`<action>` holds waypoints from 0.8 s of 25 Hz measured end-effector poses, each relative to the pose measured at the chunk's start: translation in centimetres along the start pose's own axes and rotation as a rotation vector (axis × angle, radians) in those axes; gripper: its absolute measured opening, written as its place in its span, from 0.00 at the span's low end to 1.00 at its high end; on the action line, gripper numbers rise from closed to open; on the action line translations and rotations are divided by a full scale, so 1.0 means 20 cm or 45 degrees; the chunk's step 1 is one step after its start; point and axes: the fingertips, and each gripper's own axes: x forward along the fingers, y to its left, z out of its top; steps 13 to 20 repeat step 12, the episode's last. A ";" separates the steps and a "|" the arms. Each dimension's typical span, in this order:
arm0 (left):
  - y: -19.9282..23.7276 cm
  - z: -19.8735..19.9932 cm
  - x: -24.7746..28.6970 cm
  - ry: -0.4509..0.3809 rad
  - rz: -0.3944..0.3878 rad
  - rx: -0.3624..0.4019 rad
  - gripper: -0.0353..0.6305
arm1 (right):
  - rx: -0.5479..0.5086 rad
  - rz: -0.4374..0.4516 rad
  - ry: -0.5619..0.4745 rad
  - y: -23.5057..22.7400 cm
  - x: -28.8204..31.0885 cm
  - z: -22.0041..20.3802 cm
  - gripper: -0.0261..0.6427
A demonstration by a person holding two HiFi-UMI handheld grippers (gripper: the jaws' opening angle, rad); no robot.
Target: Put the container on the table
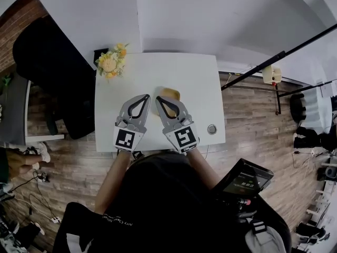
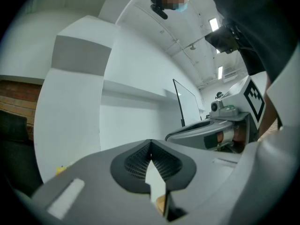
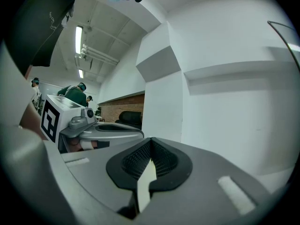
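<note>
the left claw [image 2: 150, 146] is held pressed together, with nothing pinched; the right claw [image 3: 150, 144] is likewise closed and empty. both are held side by side over the white bench [image 1: 195, 83]. the yellow container [image 1: 170, 94] is seen resting on the bench just beyond the right claw's tip. flowers [image 1: 111, 62] are set at the far left corner.

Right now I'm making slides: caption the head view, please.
Left hand-held gripper and right hand-held gripper, both shut, over a white table, a yellow container just beyond their tips.
</note>
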 end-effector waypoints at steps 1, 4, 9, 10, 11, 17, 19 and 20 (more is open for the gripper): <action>0.00 0.00 0.00 -0.001 0.003 -0.001 0.06 | 0.000 0.003 0.005 0.00 0.00 -0.01 0.06; 0.00 -0.01 -0.01 0.004 0.012 -0.002 0.06 | 0.004 0.015 0.018 0.01 0.01 -0.03 0.06; -0.01 -0.04 -0.03 0.025 0.019 -0.014 0.06 | 0.008 0.036 0.026 0.02 0.01 -0.06 0.06; -0.02 -0.04 -0.03 0.028 0.019 -0.015 0.06 | 0.008 0.035 0.030 0.01 0.01 -0.08 0.06; -0.02 -0.04 -0.03 0.029 0.019 -0.015 0.06 | 0.006 0.034 0.034 0.01 0.01 -0.09 0.06; -0.03 -0.05 -0.03 0.031 0.018 -0.016 0.06 | 0.004 0.033 0.039 0.00 0.00 -0.10 0.06; -0.03 -0.05 -0.03 0.031 0.018 -0.016 0.06 | 0.004 0.033 0.039 0.00 0.00 -0.10 0.06; -0.03 -0.05 -0.03 0.031 0.018 -0.016 0.06 | 0.004 0.033 0.039 0.00 0.00 -0.10 0.06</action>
